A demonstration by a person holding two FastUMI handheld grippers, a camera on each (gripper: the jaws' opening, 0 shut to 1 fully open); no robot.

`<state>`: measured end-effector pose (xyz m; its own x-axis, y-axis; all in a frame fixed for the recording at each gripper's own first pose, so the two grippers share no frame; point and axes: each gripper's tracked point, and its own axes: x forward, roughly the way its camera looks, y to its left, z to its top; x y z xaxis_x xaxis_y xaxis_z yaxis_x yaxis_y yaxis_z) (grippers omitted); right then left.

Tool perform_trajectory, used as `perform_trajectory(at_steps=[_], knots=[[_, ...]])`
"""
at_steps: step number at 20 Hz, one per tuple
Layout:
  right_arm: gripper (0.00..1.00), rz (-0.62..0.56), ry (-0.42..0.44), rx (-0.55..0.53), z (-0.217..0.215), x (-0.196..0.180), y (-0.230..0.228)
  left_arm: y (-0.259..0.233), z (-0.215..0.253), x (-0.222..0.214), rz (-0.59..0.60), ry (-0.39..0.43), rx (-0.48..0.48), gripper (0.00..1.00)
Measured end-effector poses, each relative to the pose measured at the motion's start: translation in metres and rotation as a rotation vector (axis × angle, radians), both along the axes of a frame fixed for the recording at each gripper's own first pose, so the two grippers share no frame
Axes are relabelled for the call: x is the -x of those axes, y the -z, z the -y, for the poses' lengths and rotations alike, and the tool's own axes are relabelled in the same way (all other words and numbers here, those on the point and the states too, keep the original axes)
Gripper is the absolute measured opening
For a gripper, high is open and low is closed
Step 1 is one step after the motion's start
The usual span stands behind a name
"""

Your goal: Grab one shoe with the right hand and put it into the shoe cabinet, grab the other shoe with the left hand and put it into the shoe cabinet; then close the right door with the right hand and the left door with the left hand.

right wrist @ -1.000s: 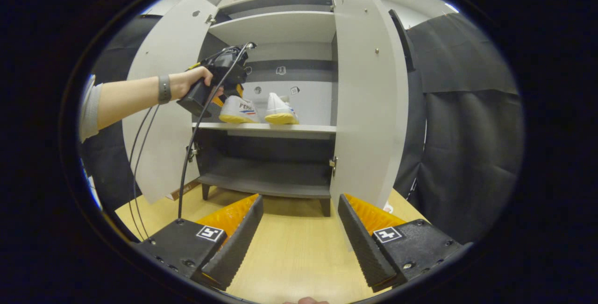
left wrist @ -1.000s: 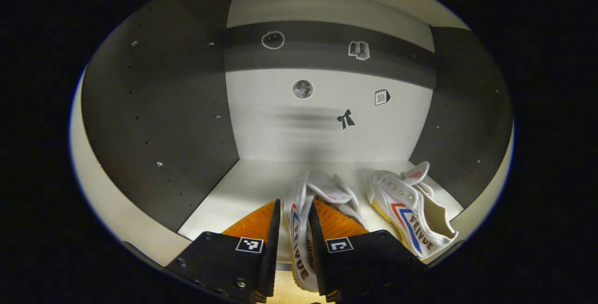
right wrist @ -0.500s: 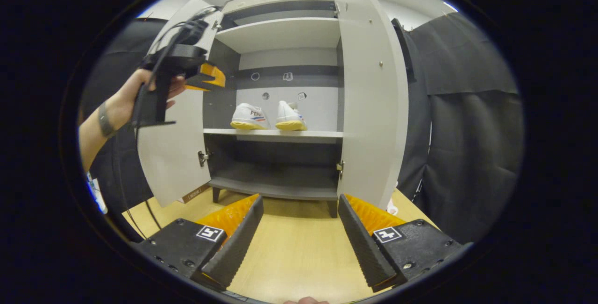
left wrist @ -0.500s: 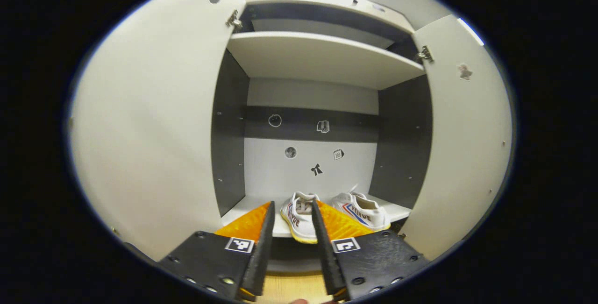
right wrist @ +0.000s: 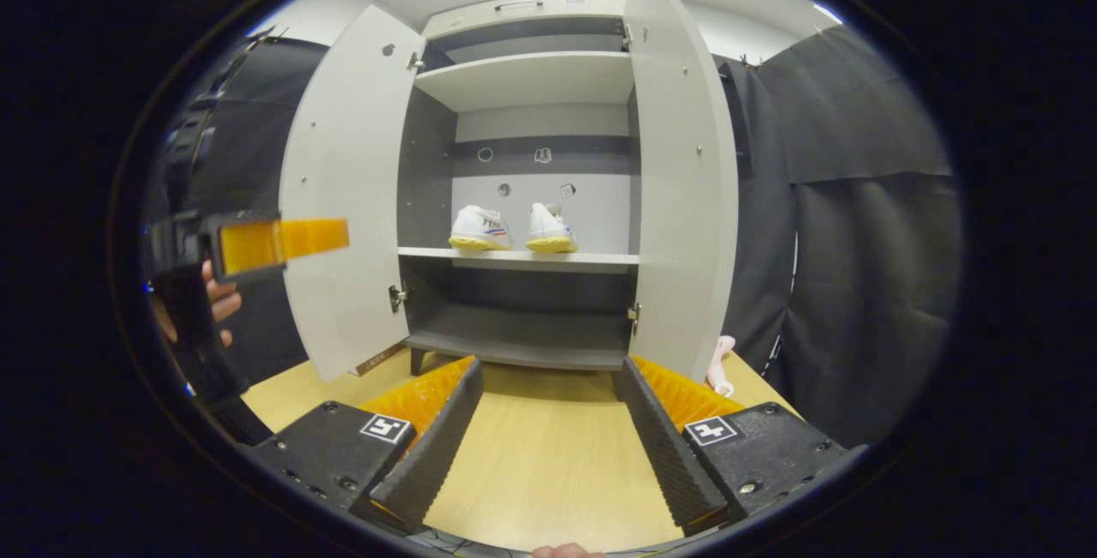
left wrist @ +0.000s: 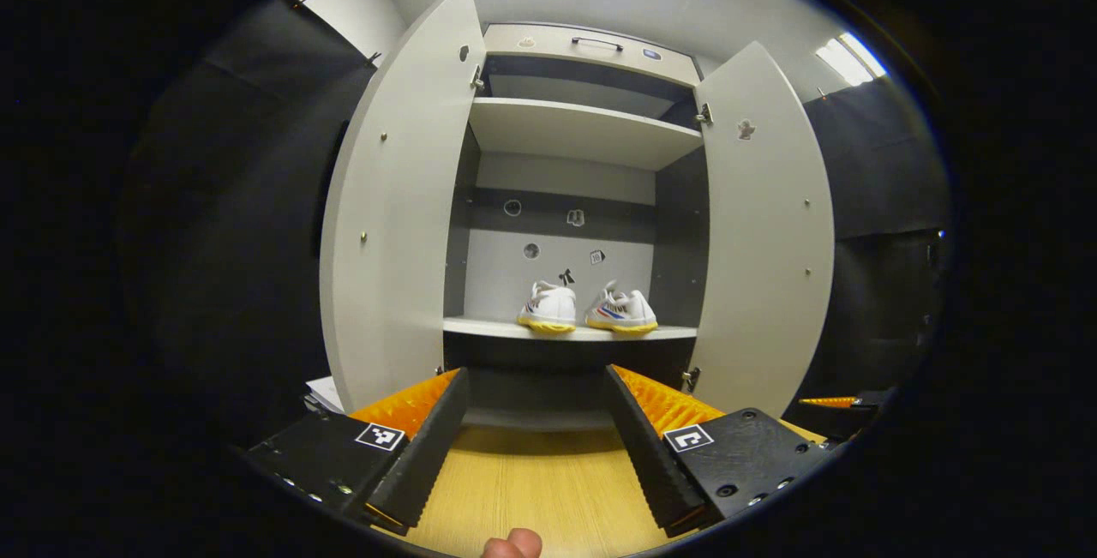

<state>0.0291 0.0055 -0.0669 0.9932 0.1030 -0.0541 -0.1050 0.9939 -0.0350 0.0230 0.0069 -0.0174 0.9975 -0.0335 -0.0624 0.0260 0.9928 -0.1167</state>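
Both shoes are in the shoe cabinet (left wrist: 591, 134), side by side on the middle shelf (left wrist: 480, 328), heels toward us: left shoe (left wrist: 548, 308) just beside the right shoe (left wrist: 622, 312), whether touching I cannot tell. In the right gripper view the same pair sits at 12 o'clock of that tool: one shoe (right wrist: 481, 229) and the other (right wrist: 551, 230) on the shelf (right wrist: 600, 260), with a lower shelf (right wrist: 514, 344) under it. Both doors stand open: in the left gripper view the left door (left wrist: 398, 207) is at 10 o'clock and the right door (left wrist: 767, 232) at 2 o'clock; in the right gripper view the left door (right wrist: 343, 198) is at 10 o'clock and the right door (right wrist: 686, 172) at 1 o'clock. Left tool (left wrist: 534, 447) is spread wide, nothing between its fingers, hanging over the wooden worktop (left wrist: 531, 489), well apart from the cabinet; a fingertip (left wrist: 512, 544) pokes in at 6 o'clock. Right tool (right wrist: 546, 447) is also spread, holding nothing, over the worktop (right wrist: 548, 455) in front of the cabinet. In the right gripper view the left tool (right wrist: 283, 241) shows at 9 o'clock, side-on, held by a hand (right wrist: 214, 301), just short of the left door's outer edge. A small pink item (right wrist: 718, 361) lies on the worktop by the foot of the right door. Stickers dot the cabinet's back panel (left wrist: 557, 271) above the shoes.
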Motion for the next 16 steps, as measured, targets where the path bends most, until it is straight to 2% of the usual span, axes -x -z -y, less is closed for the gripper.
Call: perform_trajectory(at_steps=[2, 5, 8, 12, 16], knots=[[1.0, 0.006, 0.005, -0.003, 0.003, 0.01, -0.002, 0.01, 0.002, 0.024, 0.002, -0.007, 0.03, 0.94], [1.0, 0.001, 0.044, -0.004, 0.019, 0.03, -0.007, 0.025, -0.002, 0.042, -0.005, -0.036, -0.01, 0.93], [1.0, 0.01, 0.094, -0.024, 0.042, 0.046, -0.022, 0.039, 0.0, 0.047, -0.046, -0.029, -0.047, 0.94], [1.0, 0.03, 0.217, -0.058, 0.107, 0.051, -0.043, 0.039, 0.008, 0.045, -0.045, 0.001, -0.061, 0.94], [1.0, 0.065, 0.342, 0.014, 0.176, 0.034, -0.079, 0.037, 0.016, 0.041, -0.035, 0.034, -0.079, 0.94]])
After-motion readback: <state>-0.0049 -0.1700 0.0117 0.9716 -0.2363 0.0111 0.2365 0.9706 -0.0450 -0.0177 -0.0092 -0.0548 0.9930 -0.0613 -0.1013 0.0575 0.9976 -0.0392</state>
